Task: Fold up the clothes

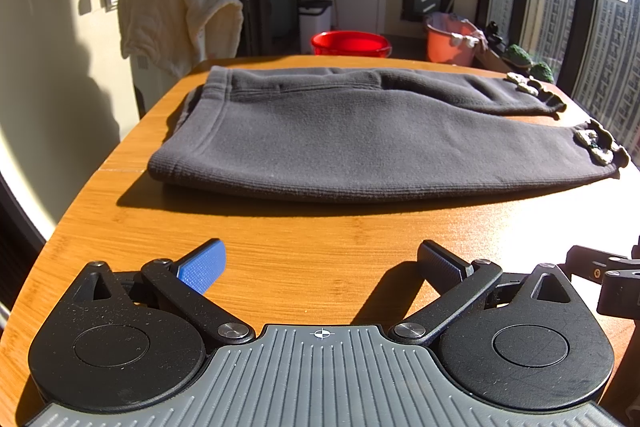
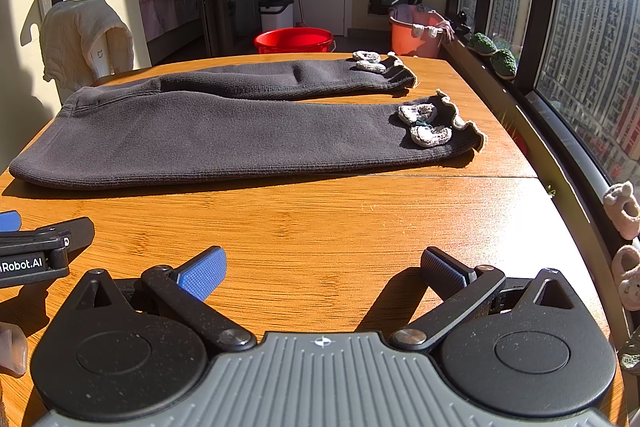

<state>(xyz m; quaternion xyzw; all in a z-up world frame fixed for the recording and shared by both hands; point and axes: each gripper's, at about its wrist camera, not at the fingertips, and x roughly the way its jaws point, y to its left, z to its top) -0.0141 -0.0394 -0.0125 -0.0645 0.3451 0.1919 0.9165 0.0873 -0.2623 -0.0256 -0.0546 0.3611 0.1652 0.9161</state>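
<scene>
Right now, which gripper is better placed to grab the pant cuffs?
Right gripper: open, and the cuffs of the grey pants lie on its side. The left gripper, also open, faces the waistband.

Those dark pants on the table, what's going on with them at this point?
The dark grey pants lie flat on the wooden table, legs side by side, cuffs toward the window, not yet folded. A person holds two grippers near the table's front edge. The left gripper and the right gripper are both open and empty, apart from the fabric. Nothing is being handled.
</scene>
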